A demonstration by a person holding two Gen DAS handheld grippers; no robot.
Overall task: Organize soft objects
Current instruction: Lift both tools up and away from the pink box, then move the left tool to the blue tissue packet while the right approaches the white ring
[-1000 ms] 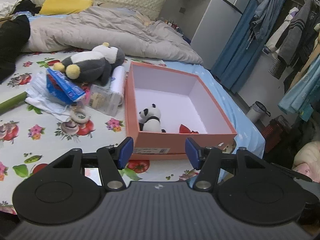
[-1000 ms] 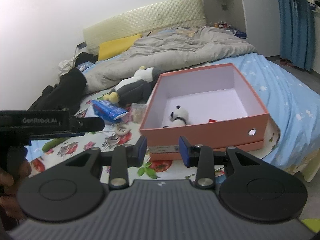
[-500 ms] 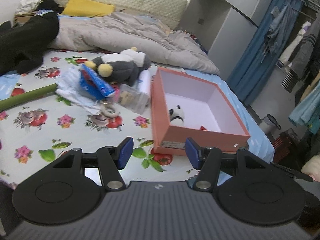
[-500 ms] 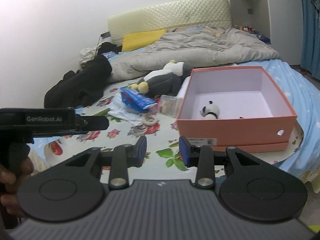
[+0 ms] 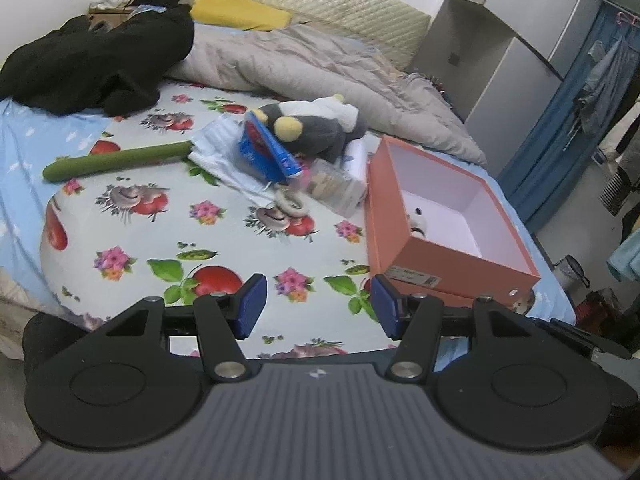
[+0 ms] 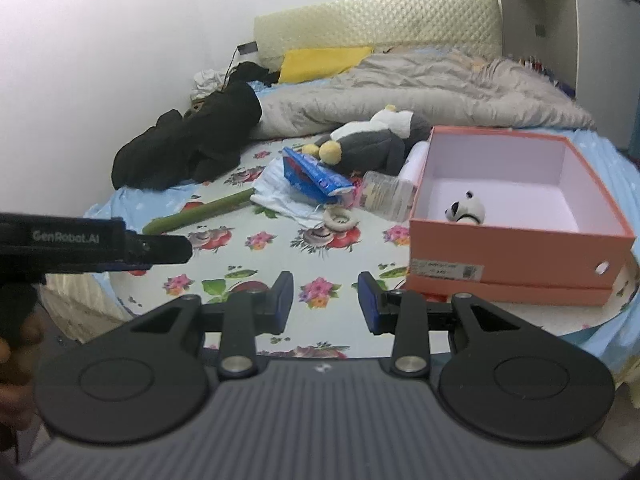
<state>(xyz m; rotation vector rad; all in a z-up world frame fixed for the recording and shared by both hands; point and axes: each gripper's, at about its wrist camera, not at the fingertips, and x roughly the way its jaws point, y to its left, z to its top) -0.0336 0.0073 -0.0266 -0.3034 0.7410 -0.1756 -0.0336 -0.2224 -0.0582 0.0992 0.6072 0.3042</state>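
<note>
Both of your grippers have pulled back from the bed since a second ago, so the open salmon-pink cardboard box point(image 6: 520, 236) that filled the views then now sits smaller and off to the right. Your left gripper point(image 5: 316, 306) hangs over the near edge of the floral bedsheet point(image 5: 160, 216) with its blue-padded jaws spread wide and nothing between them. Your right gripper point(image 6: 325, 300) is likewise spread and holds nothing, though with a narrower gap. The small black-and-white panda plush point(image 6: 464, 210) lies inside the box against its near wall. The large grey-and-white penguin plush with yellow feet point(image 6: 372, 142) lies on the sheet just left of the box, beside a blue plastic packet point(image 6: 314, 174), a clear plastic container point(image 6: 386, 194), a wooden ring point(image 6: 340, 218) and white cloth point(image 6: 280, 196). A long green roll point(image 5: 116, 160) lies further left, near a heap of black clothing point(image 5: 100, 52). Between the jaws and that clutter the sheet is bare.
</note>
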